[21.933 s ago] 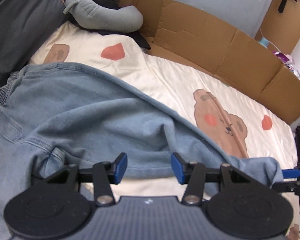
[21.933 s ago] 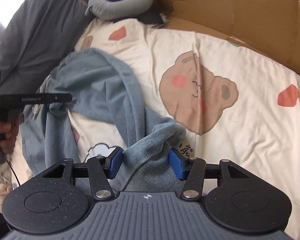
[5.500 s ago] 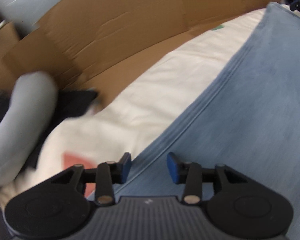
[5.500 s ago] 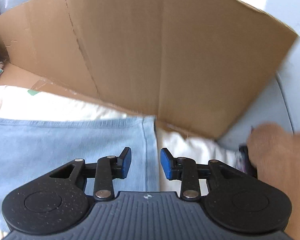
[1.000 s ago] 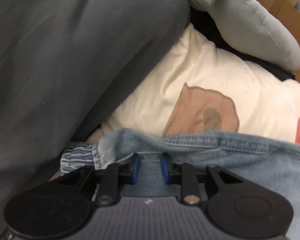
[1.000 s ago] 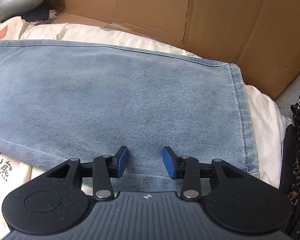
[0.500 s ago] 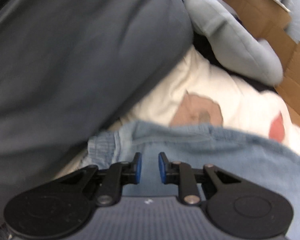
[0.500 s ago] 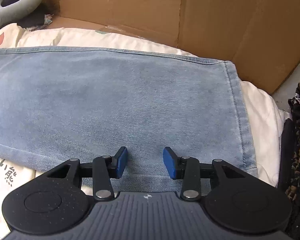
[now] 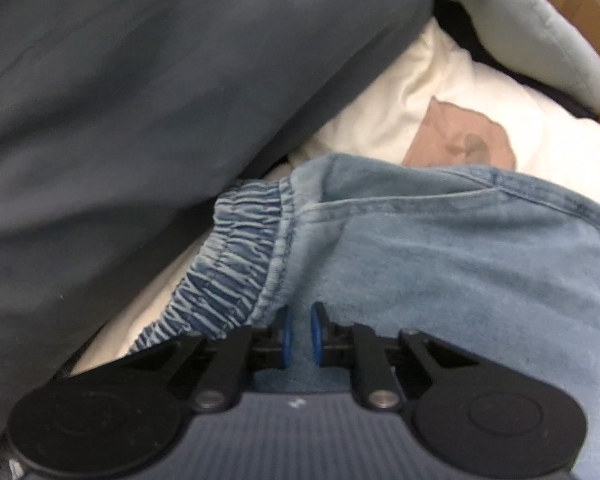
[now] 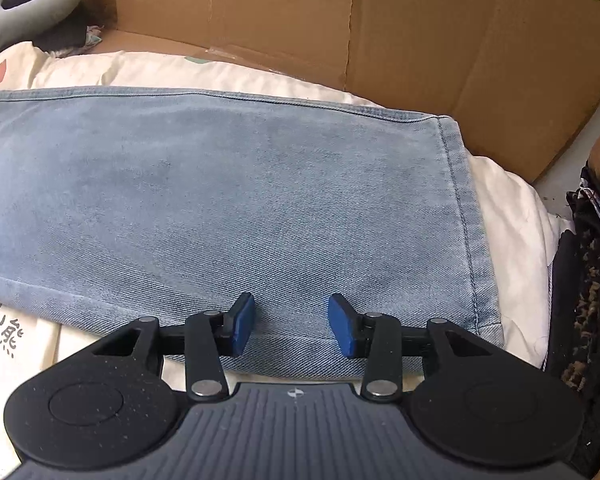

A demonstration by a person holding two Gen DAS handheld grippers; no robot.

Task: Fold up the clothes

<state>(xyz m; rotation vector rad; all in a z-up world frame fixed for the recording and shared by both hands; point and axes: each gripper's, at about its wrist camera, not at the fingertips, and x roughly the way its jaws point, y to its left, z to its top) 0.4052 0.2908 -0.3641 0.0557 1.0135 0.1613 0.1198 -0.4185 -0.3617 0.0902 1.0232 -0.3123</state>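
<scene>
Two tongs work on the jeans (image 10: 228, 200) lying flat on the bed (image 10: 512, 216): left tongs (image 9: 299, 336) are closing on cloth by the waistband (image 9: 236, 264), right tongs (image 10: 291, 330) hover spread over the leg end, which they probably must pinch before folding.

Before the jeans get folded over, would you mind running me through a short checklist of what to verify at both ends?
1. Left gripper at the waist end beside the elastic waistband: ok.
2. Left grip secure: not ok; its jaws are closing with denim between them, and whether the pads press yet is unclear.
3. Right gripper over the near edge of the jeans by the leg hem: ok.
4. Right grip taken: not ok; it is open, cloth not pinched.
5. Leg lying flat on the bedsheet: ok.
6. Grey bedding clear of the waistband: cannot tell.
</scene>
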